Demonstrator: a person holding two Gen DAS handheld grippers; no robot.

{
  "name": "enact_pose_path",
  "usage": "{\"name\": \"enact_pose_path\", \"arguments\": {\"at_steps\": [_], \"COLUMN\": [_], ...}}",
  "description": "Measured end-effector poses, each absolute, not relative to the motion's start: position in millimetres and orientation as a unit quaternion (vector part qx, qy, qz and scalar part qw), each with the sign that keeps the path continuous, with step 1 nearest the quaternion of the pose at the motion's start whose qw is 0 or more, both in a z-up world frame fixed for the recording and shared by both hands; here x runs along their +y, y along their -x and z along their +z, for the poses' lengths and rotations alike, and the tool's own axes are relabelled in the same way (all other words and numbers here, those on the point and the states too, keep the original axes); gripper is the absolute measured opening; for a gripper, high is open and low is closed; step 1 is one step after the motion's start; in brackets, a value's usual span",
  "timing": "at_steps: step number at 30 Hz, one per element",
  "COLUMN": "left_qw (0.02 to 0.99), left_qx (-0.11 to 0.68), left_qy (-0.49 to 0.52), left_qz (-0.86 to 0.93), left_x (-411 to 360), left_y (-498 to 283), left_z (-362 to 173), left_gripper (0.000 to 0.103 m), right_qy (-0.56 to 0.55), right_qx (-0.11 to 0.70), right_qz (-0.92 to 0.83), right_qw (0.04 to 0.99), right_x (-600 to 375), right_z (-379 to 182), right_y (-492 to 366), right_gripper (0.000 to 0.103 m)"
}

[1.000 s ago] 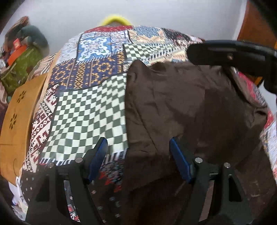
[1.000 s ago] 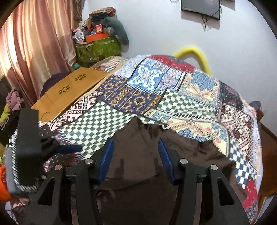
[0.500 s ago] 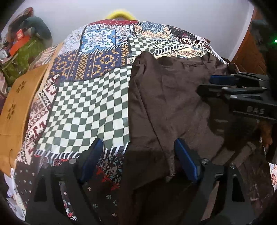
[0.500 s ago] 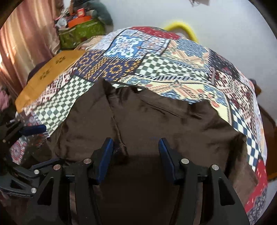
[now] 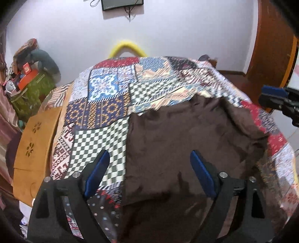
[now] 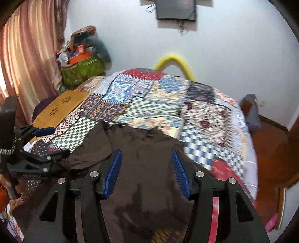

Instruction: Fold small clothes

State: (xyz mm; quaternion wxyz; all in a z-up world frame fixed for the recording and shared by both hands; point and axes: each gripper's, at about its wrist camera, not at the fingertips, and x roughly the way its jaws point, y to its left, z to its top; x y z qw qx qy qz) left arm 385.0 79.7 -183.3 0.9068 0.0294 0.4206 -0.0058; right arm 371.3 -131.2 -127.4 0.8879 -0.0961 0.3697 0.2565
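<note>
The left gripper [image 5: 149, 173] is held with its jaws wide apart and nothing is clamped between them. Between and beyond its blue pads [image 5: 96, 172] the left edge of the brown garment [image 5: 183, 142] is seen, with green-and-white checks of the patchwork bedspread [image 5: 104, 97] under the left pad and dark cloth under the right one. Whether the pads touch the fabric cannot be told.

The right gripper [image 6: 146, 171] is likewise spread wide, and nothing is gripped. The brown garment [image 6: 142, 149] fills the gap between its jaws and runs on ahead of them, lying fairly flat on the bedspread [image 6: 205, 119], with some rumpling toward its left side near the left gripper [image 6: 40, 144], which is seen off to the left of the right jaws. In the left wrist view the right gripper [image 5: 276, 98] is caught at the far right edge, beyond the garment's right border.

Left of the bed, a tan wooden board with flower-shaped cutouts [image 5: 35, 144] is seen. Further out, a green bag piled with clutter [image 6: 82, 70] stands by a pink curtain [image 6: 28, 52]. Ahead of the jaws, past the far end of the bedspread, a yellow curved tube [image 6: 175, 62] rises against the white wall, on which a dark screen [image 6: 176, 9] is mounted. An orange-brown wooden door [image 5: 272, 46] is seen to the right. Both views are somewhat blurred.
</note>
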Motion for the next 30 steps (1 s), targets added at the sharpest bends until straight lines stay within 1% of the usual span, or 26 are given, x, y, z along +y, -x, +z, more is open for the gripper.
{"name": "enact_pose_path", "arguments": {"at_steps": [5,6,16,20,21,23,25,27,30], "left_qw": [0.906,0.904,0.880,0.869,0.868,0.866,0.866,0.865,0.866], "left_qx": [0.422,0.427,0.474,0.495,0.497,0.500,0.501,0.502,0.500], "left_qy": [-0.020,-0.017,-0.023,-0.012,-0.007,0.000,0.005,0.008,0.006], "left_qz": [-0.010,-0.012,-0.009,-0.008,-0.008,-0.006,-0.004,-0.002,-0.002], "left_x": [60.7,57.4,46.9,54.1,56.3,59.9,63.0,64.8,64.8], "left_y": [-394.1,-397.4,-429.3,-439.5,-440.9,-441.8,-442.2,-441.6,-438.7], "left_z": [-177.7,-179.6,-222.3,-242.3,-246.0,-250.2,-252.9,-254.2,-250.6], "left_gripper": [0.090,0.090,0.090,0.090,0.090,0.090,0.090,0.090,0.090], "right_qy": [0.096,0.092,0.082,0.079,0.073,0.073,0.077,0.072,0.081], "right_qx": [0.376,0.381,0.450,0.456,0.455,0.450,0.447,0.452,0.456], "right_qz": [0.219,0.215,0.190,0.181,0.184,0.182,0.187,0.195,0.198], "right_qw": [0.895,0.895,0.869,0.868,0.868,0.871,0.872,0.868,0.864], "right_x": [-172.5,-179.9,-217.3,-218.0,-217.7,-215.9,-211.9,-209.3,-203.1], "right_z": [-129.9,-133.5,-208.2,-222.9,-225.9,-229.2,-230.1,-229.7,-224.7], "right_y": [-371.3,-373.1,-418.4,-439.3,-443.7,-446.0,-443.9,-442.2,-440.4], "right_gripper": [0.053,0.055,0.055,0.054,0.050,0.036,0.019,0.008,0.006]}}
